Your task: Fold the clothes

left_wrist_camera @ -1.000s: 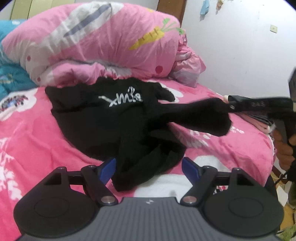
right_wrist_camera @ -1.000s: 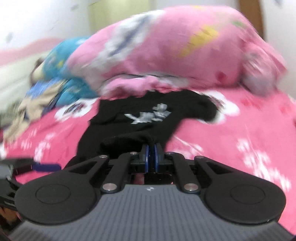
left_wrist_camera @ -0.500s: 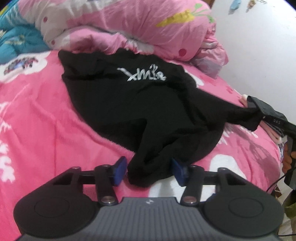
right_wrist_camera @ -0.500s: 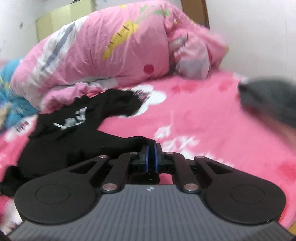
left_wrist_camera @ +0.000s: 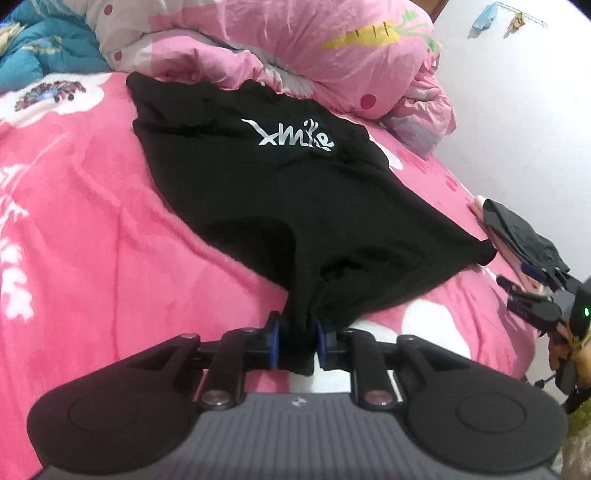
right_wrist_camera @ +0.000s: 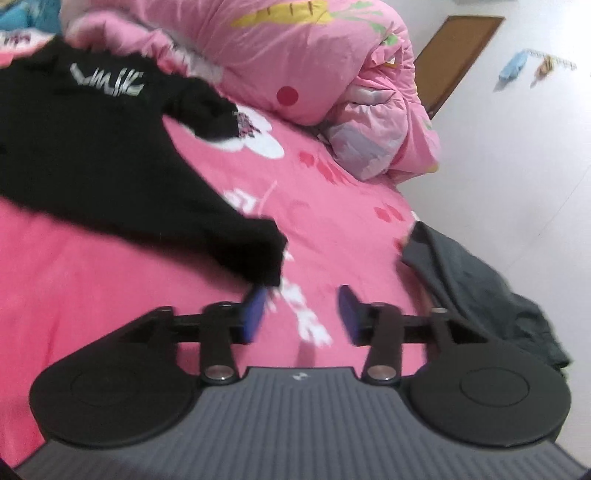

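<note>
Pink bed (left_wrist_camera: 92,221) carried the black shirt (left_wrist_camera: 277,192): left gripper (left_wrist_camera: 297,343) had closed its fingers on the hem, right gripper (right_wrist_camera: 302,314) had just released the corner, fingers wide and empty.

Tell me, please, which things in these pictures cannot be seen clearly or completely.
- Black shirt: left wrist view, its hem is bunched between the left tongs, hidden.
- Shirt print: right wrist view, motion blur, unreadable.
- Dark grey garment: right wrist view, the right tongs body covers its near end.
- Wall items: left wrist view, too small.
</note>
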Demonstrator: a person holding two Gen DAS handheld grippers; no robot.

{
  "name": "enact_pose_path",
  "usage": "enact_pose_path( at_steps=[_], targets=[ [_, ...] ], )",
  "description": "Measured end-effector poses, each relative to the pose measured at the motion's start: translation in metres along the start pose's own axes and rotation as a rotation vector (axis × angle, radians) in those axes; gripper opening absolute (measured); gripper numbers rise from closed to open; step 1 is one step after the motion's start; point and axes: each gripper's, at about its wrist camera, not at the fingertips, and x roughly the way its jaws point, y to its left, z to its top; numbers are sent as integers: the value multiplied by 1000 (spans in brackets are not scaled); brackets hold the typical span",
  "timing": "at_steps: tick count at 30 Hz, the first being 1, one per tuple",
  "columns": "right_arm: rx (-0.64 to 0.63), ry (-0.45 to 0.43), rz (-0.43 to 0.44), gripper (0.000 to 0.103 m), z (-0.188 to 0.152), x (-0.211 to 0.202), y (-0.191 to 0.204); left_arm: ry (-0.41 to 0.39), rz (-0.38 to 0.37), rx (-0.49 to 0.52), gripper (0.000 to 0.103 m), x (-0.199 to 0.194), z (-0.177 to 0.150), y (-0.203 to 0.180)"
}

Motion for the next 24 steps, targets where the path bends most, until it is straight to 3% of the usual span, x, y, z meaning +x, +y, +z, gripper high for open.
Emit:
enact_pose_path(
  at_steps=[2,4,6,10,15,19,24],
  targets=[
    [-26,3,-14,63,-6,-12,0,-8,-10,-14,19,-2,-4,3],
    [-10,0,-5,63,-7,-26,-3,-15,-15,-19,15,-2,-7,5],
    [55,-40,64,63,-3,-45,-8,-23,-27,-27,12,-4,-10,6],
    [163,-165,321,63,18,-72,4,-36,-86,-95,8,-12,-11,10],
    [89,-262,547,63,50,-85,65,-64,-182,-200,8,-40,-17,20],
    [158,-232,718,63,62,-85,91,-64,-217,-274,7,-51,-32,30],
    [407,-70,932,63,58,-68,91,8,-235,-361,10,-40,-52,50]
  ],
)
